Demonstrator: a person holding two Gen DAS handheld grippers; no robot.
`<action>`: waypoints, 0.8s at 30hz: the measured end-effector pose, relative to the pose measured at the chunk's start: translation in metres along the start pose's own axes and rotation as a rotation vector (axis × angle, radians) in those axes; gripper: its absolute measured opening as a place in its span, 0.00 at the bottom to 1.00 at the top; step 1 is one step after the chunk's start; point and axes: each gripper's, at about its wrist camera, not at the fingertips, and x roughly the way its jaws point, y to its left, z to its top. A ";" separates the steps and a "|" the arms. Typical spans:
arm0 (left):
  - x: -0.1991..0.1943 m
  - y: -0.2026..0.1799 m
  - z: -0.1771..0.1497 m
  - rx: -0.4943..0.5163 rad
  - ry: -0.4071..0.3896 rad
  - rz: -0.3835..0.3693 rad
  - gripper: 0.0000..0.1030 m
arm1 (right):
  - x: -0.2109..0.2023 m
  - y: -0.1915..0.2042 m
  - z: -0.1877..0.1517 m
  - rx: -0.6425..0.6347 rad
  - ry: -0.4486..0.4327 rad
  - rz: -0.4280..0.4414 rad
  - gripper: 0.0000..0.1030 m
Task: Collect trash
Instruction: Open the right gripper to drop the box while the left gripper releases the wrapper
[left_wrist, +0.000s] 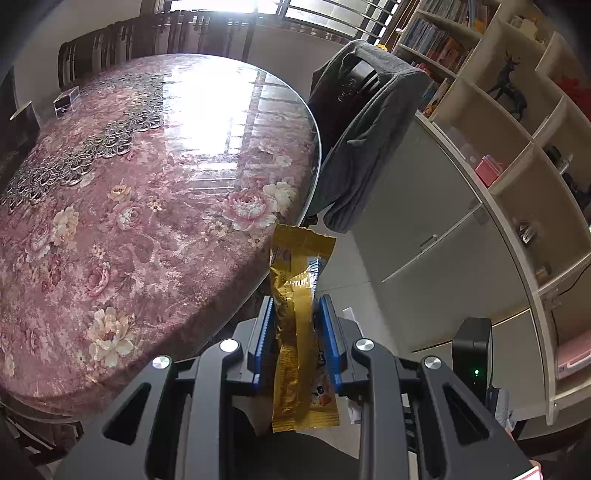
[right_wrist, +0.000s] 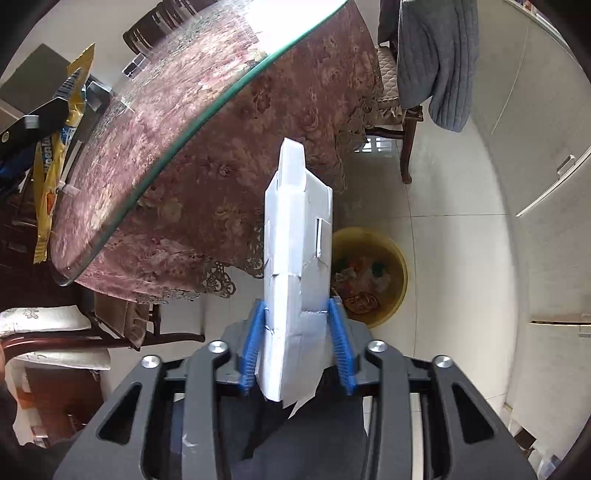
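Observation:
My left gripper (left_wrist: 295, 306) is shut on a yellow snack wrapper (left_wrist: 297, 332) and holds it in the air just past the near edge of the table. The same wrapper (right_wrist: 55, 155) hangs at the far left of the right wrist view. My right gripper (right_wrist: 297, 306) is shut on a flattened white carton (right_wrist: 295, 258) and holds it upright above the floor. A yellow bin (right_wrist: 373, 277) with trash inside stands on the floor below, just right of the carton and partly hidden by it.
An oval table (left_wrist: 129, 203) with a floral cloth under a glass top (right_wrist: 207, 110) lies to the left. A chair with a grey garment (left_wrist: 369, 129) stands at its far side. A small box (left_wrist: 66, 101) sits on the table. White shelves (left_wrist: 517, 147) line the right wall.

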 end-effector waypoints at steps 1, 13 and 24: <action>-0.001 0.000 -0.001 -0.001 -0.001 -0.002 0.25 | 0.000 0.000 0.000 -0.005 0.001 -0.008 0.37; -0.004 -0.003 -0.007 0.003 -0.001 -0.007 0.25 | -0.003 -0.011 -0.002 0.034 -0.032 -0.018 0.39; -0.003 -0.006 -0.006 0.010 -0.003 -0.019 0.25 | -0.013 0.000 0.018 -0.017 -0.099 -0.043 0.42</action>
